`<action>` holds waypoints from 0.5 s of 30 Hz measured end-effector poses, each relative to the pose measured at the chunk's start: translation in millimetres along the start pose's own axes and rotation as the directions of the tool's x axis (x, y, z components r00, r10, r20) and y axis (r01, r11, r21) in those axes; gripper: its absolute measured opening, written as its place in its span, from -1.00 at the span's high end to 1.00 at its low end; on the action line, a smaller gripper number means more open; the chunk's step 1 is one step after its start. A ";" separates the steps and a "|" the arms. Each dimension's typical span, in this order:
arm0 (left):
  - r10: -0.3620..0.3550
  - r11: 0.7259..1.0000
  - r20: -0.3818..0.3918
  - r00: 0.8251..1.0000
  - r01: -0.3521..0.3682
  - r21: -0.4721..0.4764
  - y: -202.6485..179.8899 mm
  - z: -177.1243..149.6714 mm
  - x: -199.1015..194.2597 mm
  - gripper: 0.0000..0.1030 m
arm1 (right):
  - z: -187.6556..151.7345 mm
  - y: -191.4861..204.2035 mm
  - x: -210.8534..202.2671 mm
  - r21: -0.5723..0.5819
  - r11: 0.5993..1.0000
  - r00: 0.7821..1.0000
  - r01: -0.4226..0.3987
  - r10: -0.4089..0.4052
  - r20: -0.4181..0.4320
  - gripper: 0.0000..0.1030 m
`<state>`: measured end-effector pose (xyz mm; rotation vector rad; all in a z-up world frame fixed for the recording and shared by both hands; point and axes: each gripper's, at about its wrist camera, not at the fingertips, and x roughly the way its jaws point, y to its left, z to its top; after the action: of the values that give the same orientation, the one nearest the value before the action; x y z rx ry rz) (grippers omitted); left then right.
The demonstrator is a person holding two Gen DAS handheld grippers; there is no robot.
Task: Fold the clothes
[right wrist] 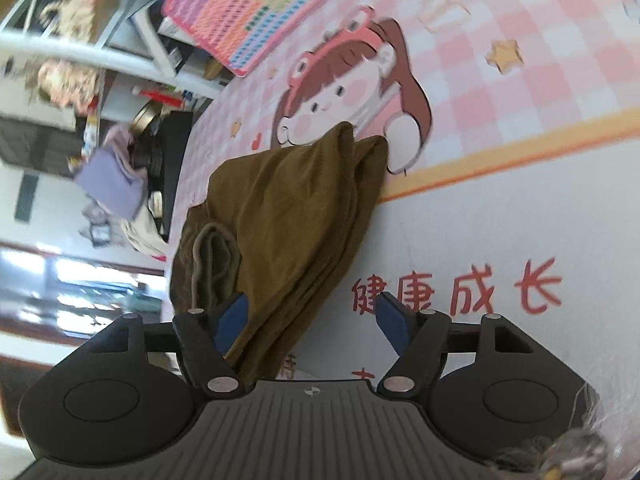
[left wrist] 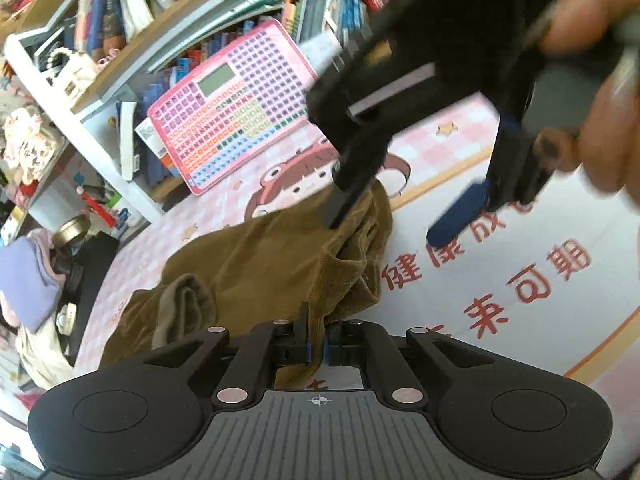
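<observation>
An olive-brown garment (left wrist: 264, 264) with a drawstring lies bunched and partly folded on a pink cartoon mat (left wrist: 520, 280). My left gripper (left wrist: 318, 344) is shut on the garment's near edge, and the cloth is pinched between its blue pads. In the left wrist view my right gripper (left wrist: 388, 224) hovers over the garment's far corner with its jaws apart. From its own camera my right gripper (right wrist: 312, 320) is open. The garment (right wrist: 288, 208) runs up between its fingers, brushing the left blue pad (right wrist: 234, 320), and the right pad is clear of the cloth.
A pink and purple chart board (left wrist: 228, 108) leans against a white bookshelf (left wrist: 80, 128) full of books at the mat's far edge. A purple cloth (left wrist: 24, 280) and clutter lie off the mat's left side. A person's hand (left wrist: 600, 92) holds the right gripper.
</observation>
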<state>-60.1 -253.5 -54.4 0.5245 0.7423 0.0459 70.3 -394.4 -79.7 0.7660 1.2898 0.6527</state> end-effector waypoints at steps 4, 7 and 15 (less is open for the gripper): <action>-0.032 0.997 0.024 0.999 0.034 -0.067 7.9 -1.7 -19.5 0.93 | 1.4 -5.7 14.4 0.080 0.995 0.998 -0.053 0.056 -0.041 -0.38; -0.050 0.992 0.039 0.998 0.055 -0.115 12.8 -4.5 -32.0 0.93 | 1.2 -9.0 19.4 0.116 0.991 0.996 -0.065 0.072 -0.049 -0.35; -0.105 0.976 0.056 0.993 0.114 -0.187 13.7 -13.0 -49.3 0.93 | 5.7 -32.1 -1.7 0.179 0.982 0.998 -0.060 0.060 0.006 0.61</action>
<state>-103.3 -246.7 -24.8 0.3015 0.7126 0.0019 75.8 -415.6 -103.9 0.9548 1.3413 0.5895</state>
